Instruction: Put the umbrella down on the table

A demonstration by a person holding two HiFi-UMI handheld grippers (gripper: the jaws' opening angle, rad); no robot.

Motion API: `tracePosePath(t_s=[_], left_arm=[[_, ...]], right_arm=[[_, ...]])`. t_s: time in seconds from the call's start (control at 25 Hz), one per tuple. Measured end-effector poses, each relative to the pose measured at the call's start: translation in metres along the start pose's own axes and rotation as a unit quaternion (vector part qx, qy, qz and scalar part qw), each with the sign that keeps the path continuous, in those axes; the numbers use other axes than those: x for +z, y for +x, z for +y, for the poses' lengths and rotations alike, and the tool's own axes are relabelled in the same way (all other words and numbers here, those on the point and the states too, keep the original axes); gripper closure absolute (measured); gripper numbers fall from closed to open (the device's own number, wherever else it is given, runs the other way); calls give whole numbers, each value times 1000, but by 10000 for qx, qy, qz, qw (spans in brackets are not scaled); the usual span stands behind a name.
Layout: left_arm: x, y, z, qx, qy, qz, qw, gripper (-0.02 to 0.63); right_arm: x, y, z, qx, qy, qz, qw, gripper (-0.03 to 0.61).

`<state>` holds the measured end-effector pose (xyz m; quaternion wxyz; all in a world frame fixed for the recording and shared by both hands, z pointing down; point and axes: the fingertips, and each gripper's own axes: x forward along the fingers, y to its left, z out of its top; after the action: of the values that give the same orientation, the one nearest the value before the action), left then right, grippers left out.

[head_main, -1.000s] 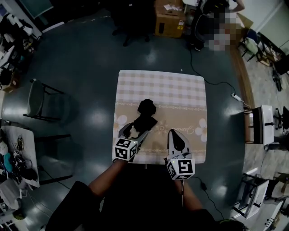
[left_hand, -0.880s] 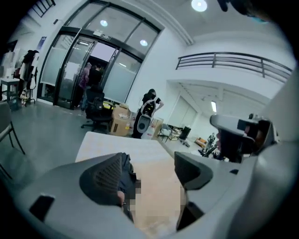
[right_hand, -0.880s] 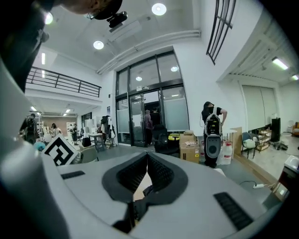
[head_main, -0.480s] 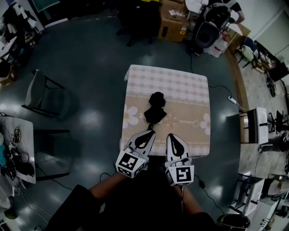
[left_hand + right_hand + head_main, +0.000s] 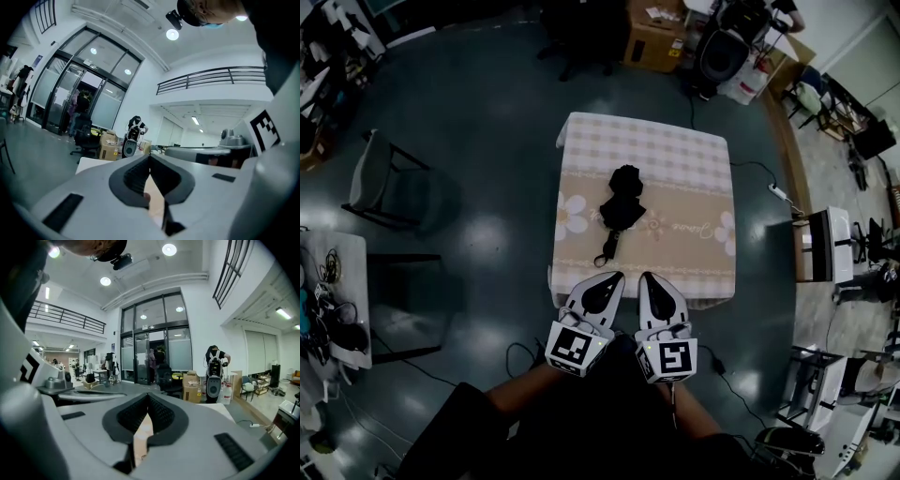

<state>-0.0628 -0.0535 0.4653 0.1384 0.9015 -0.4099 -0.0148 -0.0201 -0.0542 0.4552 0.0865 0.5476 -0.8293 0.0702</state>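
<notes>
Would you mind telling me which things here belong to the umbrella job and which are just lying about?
Job in hand:
umbrella, lying on the table
left gripper and right gripper, both shut and empty

Just lying about:
chair
cardboard box
power strip on the floor

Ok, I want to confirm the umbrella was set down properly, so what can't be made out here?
Umbrella details, head view: too small and dark to tell handle from canopy or whether it is strapped shut.
Umbrella, both gripper views: out of sight; the shut jaws of the left tool and right tool fill the lower frame.
Table near edge, head view: partly covered by both tools.
</notes>
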Motion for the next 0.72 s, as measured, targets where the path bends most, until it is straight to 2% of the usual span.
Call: tracePosePath(t_s=[0.16, 0.36, 0.6, 0.72], left_arm=[[5, -9, -17, 199, 144, -62, 9997, 597], [6, -20, -70, 278, 374, -165, 9988, 597], [-30, -32, -146, 465, 323, 64, 9984, 597], [-42, -43, -164, 694, 430, 158, 9965, 597]], right_arm=[[5, -23, 3, 122, -53, -222, 9997, 561], [4, -77, -10, 99, -22, -402, 9991, 561], [-25, -148, -40, -174, 303, -382, 9987, 561], [-37, -170, -42, -82, 453, -383, 9982, 561]])
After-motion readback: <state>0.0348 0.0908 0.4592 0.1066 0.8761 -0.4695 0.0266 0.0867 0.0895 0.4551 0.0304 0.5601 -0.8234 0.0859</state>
